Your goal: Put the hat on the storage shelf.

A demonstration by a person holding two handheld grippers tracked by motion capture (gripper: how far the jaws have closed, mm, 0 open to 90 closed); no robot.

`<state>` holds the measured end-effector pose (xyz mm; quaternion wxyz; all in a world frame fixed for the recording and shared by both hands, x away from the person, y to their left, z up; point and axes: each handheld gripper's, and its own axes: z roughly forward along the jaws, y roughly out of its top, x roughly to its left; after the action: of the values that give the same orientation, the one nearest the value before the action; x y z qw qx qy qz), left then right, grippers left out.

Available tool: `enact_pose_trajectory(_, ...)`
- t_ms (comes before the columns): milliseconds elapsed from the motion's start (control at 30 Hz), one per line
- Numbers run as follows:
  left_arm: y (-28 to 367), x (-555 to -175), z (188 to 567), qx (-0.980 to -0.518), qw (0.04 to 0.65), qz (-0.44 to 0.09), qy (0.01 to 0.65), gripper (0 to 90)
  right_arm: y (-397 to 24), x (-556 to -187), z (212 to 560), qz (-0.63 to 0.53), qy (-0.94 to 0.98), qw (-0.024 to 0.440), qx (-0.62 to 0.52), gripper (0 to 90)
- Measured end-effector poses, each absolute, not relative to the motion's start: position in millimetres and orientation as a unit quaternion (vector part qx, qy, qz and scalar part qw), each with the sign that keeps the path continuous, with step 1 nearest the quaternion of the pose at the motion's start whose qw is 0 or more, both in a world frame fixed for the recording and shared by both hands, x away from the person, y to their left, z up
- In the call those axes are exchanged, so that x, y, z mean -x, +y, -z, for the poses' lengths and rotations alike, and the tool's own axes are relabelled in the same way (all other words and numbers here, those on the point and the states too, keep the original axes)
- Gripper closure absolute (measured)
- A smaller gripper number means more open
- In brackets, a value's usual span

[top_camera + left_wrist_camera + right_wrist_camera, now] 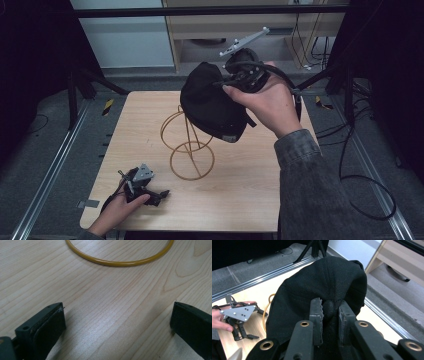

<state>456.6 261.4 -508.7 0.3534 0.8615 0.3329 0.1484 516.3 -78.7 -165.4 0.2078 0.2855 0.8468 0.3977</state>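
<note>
**Black cap pinched at the crown, held above the wire stand**

High view: the right gripper (235, 82) holds a black cap (212, 102) in the air over the far half of the tabletop (250, 195). The cap hangs just above and partly in front of the top loop of a yellow wire hat stand (187, 145); whether cloth touches wire cannot be told from here. The stand's round base ring lies flat on the wood. The left gripper (150, 192) rests low at the near left corner, well apart from the stand and the cap, with its jaws spread.

Left gripper view: both black jaws stand wide with nothing between them but bare tabletop (112, 315). An arc of the stand's base ring (120, 263) crosses the top.

Right gripper view: the jaws are closed tight on a fold of fabric at the cap's (324, 285) crown, near the top button. The cloth bulges between the pads (318, 312). The left gripper (239, 320) sits farther off on the wood.

Handling, as a judgement: the cap looks light and soft, its crown crumpling under the pinch. Slipping seems unlikely with woven cloth on ribbed pads. The brim would probably give a stiffer hold; the crown pinch lets the body sag and swing.
</note>
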Motion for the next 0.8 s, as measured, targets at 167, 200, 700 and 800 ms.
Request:
enact_pose_trajectory(167,261,-457,509,-0.861,0.354,-0.148,0.333,0.0,-65,-515,171,-0.392,0.852,0.210,-0.275,77.3)
enact_pose_trajectory(200,261,-457,509,-0.861,0.354,-0.148,0.333,0.0,-64,-514,171,-0.394,0.851,0.207,-0.278,77.3)
enact_pose_trajectory(700,260,-456,509,-0.862,0.354,-0.148,0.332,0.0,-45,-519,162,-0.400,0.856,0.193,-0.265,77.1)
enact_pose_trajectory(800,260,-456,509,-0.862,0.354,-0.148,0.332,0.0,-39,-518,161,-0.406,0.856,0.186,-0.260,77.0)
